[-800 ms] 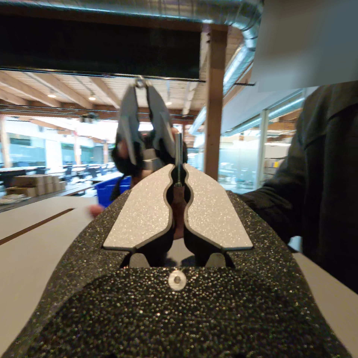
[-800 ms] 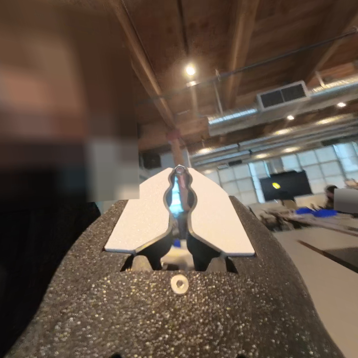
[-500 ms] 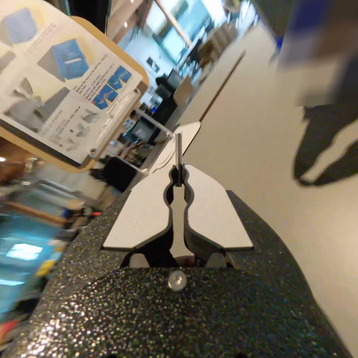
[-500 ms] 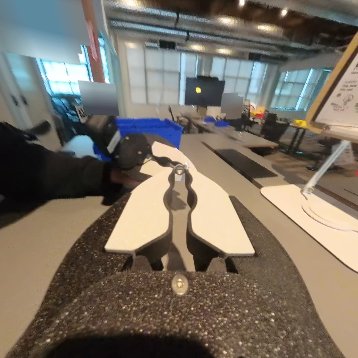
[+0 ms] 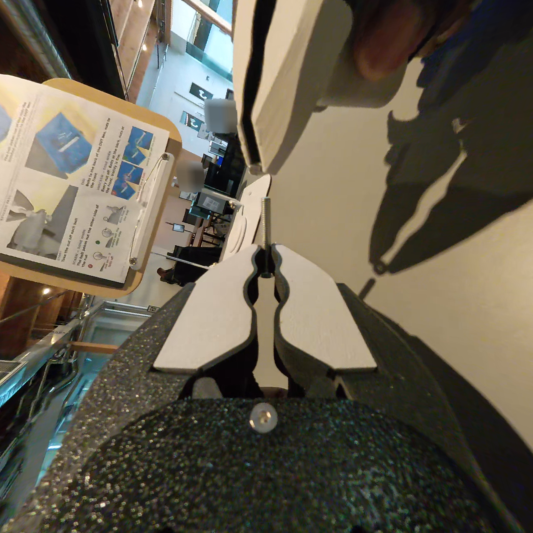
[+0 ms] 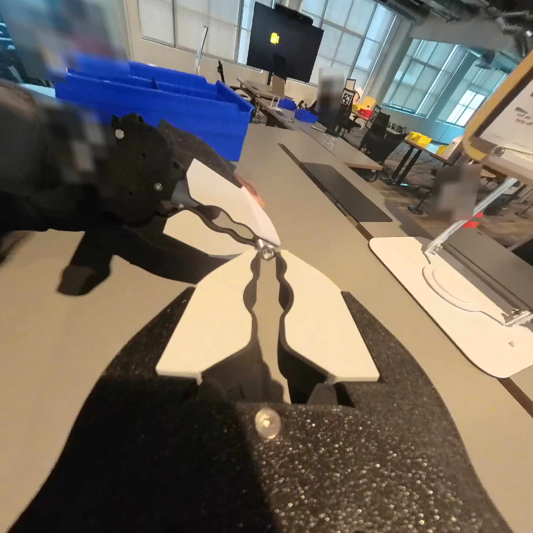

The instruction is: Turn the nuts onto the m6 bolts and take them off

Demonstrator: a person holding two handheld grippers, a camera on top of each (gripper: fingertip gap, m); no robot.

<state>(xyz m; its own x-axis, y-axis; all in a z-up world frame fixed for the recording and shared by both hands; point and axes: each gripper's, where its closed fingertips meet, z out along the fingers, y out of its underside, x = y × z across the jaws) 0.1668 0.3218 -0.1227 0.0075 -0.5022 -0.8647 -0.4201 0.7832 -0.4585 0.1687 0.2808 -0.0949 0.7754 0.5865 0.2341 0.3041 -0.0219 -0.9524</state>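
Note:
My left gripper [image 5: 266, 251] is shut on the head end of a thin threaded bolt [image 5: 265, 227], whose shank sticks out forward past the fingertips. My right gripper [image 5: 256, 169] comes in from above in the left wrist view, with a small nut [image 5: 253, 169] at its tip, a short gap from the bolt's end. In the right wrist view my right gripper [image 6: 267, 253] is shut on the nut [image 6: 267, 254]. The left gripper [image 6: 256, 242] reaches in from the left there, its tip right at the nut. The bolt is mostly hidden there.
A grey table [image 6: 317, 219] lies under both grippers. A wooden instruction board [image 5: 86, 178] stands on a white base plate [image 6: 450, 311] at the right. Blue bins [image 6: 161, 98] sit at the back left. A person's dark sleeve [image 6: 31, 161] and finger [image 5: 380, 46] show. My hands' fingertips stand some 5 cm from each other.
Both grippers have swung down from pointing at the ceiling to just above the table. They have come together, so the nut now sits close to the bolt's end.

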